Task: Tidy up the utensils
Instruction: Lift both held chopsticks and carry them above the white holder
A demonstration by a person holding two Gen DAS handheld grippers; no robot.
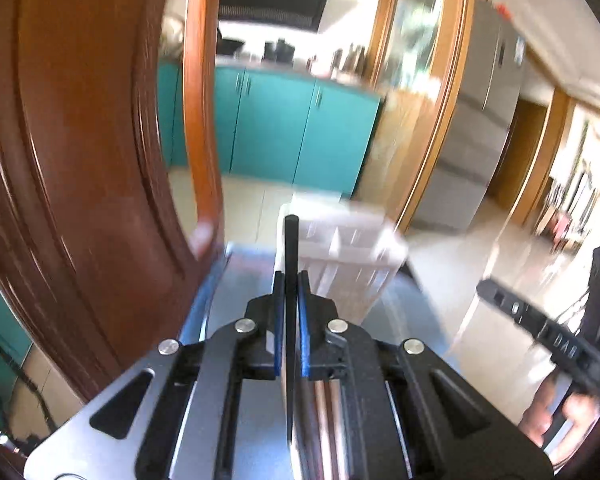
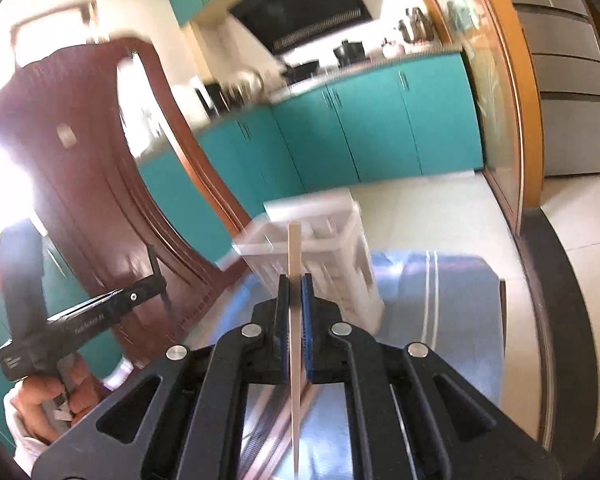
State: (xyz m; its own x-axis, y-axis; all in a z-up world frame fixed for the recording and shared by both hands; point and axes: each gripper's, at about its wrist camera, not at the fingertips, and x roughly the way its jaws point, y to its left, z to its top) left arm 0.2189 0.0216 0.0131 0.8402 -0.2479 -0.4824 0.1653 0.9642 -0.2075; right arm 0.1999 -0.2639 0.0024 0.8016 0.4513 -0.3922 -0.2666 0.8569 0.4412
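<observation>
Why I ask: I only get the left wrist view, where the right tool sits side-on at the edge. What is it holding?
Observer: The right tool is shut on a pale stick, whose blunt end pokes out ahead of the pads.
Operator: Where is that end relative to the rack?
Observer: In the right wrist view it lines up with the white rack beyond it. As far as I can tell, it is not inside.
Operator: Is anything of my side visible there?
Observer: Yes, a hand wrapped around the handle of the left tool.
</observation>
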